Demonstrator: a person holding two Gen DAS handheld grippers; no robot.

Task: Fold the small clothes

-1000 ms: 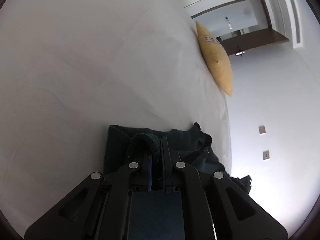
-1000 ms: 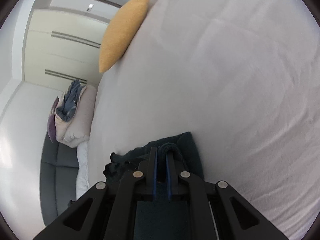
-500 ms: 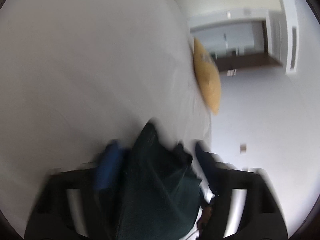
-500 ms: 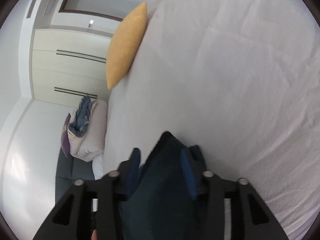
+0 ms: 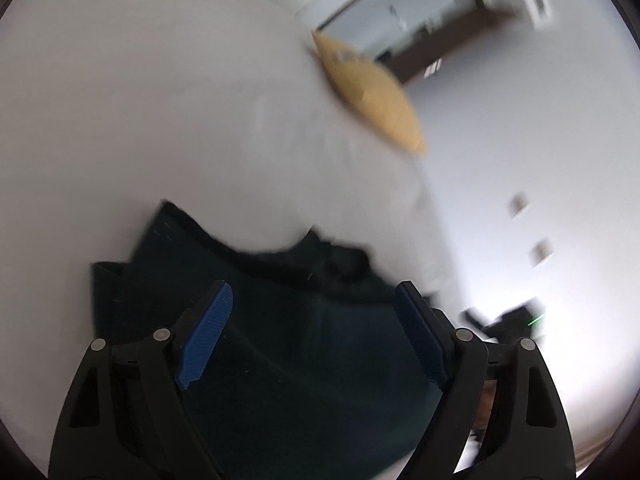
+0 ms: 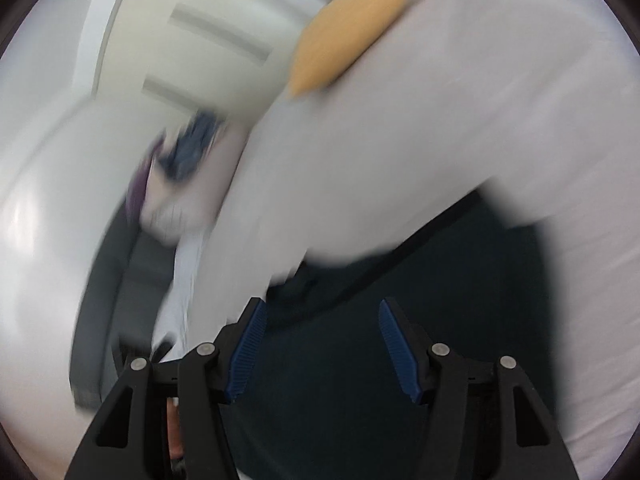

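Note:
A dark green garment (image 5: 280,340) lies folded over on the white bed (image 5: 140,100), near its edge. My left gripper (image 5: 314,300) is open above it, blue pads wide apart, nothing between them. In the right wrist view the same garment (image 6: 460,280) fills the lower middle. My right gripper (image 6: 322,316) is open above it and holds nothing. Both views are blurred by motion.
A yellow cushion (image 5: 372,92) stands at the far edge of the bed and also shows in the right wrist view (image 6: 344,36). A pile of bedding and clothes (image 6: 180,184) sits on a grey sofa (image 6: 112,300) beside the bed.
Both grippers were shut on the garment's edge a second ago. They have let it go, opened wide and drawn back, leaving the garment folded on the bed.

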